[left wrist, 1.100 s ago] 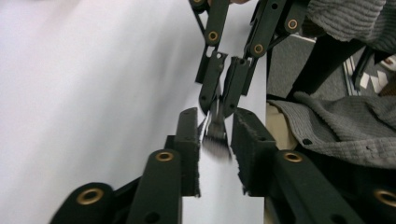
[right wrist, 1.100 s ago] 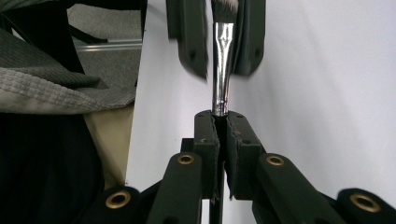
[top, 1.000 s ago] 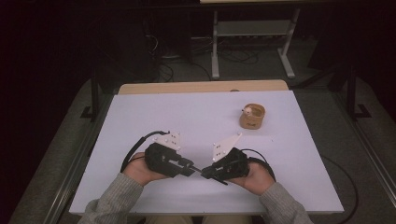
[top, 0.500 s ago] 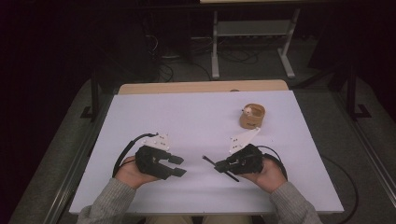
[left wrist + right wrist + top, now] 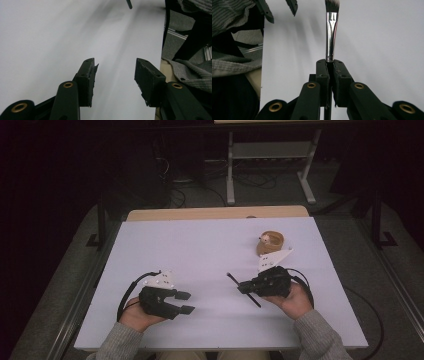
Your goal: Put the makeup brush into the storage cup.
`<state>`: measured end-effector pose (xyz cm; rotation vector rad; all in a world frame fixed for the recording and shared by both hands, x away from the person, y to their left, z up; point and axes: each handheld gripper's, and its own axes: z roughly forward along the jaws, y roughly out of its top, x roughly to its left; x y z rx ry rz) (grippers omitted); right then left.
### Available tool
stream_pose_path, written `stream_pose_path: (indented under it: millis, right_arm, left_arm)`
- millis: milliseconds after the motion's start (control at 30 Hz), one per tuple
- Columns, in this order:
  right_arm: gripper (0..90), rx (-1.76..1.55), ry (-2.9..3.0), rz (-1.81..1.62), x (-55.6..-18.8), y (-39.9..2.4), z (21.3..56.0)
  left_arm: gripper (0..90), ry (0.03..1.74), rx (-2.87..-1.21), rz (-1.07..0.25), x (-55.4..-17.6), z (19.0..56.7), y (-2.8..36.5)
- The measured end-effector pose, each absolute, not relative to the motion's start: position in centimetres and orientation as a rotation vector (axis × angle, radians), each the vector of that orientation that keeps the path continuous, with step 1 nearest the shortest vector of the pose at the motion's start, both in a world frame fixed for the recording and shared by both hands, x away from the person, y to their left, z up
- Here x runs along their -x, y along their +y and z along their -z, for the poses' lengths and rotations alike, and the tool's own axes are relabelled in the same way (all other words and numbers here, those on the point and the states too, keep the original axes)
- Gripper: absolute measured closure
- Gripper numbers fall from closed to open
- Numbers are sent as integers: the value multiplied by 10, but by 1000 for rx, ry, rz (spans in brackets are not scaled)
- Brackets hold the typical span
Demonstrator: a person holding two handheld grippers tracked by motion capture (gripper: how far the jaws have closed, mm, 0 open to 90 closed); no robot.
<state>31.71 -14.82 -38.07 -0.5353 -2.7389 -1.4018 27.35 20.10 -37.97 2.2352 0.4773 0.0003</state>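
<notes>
My right gripper (image 5: 242,287) is shut on a thin dark-handled brush (image 5: 231,277) low over the white table (image 5: 200,245), right of centre. In the right gripper view the jaws (image 5: 331,62) clamp the brush (image 5: 330,35) just below its silver ferrule, and the bristles point away from me. My left gripper (image 5: 190,302) rests at the front left, open, with nothing between its fingers (image 5: 87,75). Its two jaw tips face the brush from a short distance off.
A tan round container (image 5: 270,242) with something small inside sits on the table just behind my right gripper. The table's front edge and a grey sleeve (image 5: 190,72) lie close to the left gripper. A metal stand (image 5: 270,165) and cables are on the floor beyond the table.
The two grippers were together at the table's middle. They have drawn apart: the left one let go, opened and moved left; the right one moved right with the brush.
</notes>
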Motion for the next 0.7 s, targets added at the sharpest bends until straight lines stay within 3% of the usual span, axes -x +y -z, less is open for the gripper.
stream_pose_path:
  millis: [700]
  right_arm:
    - [833,702,-2702,1506,-354,-184,353]
  left_arm:
    - [451,537,-2182,-65,-266,398,218]
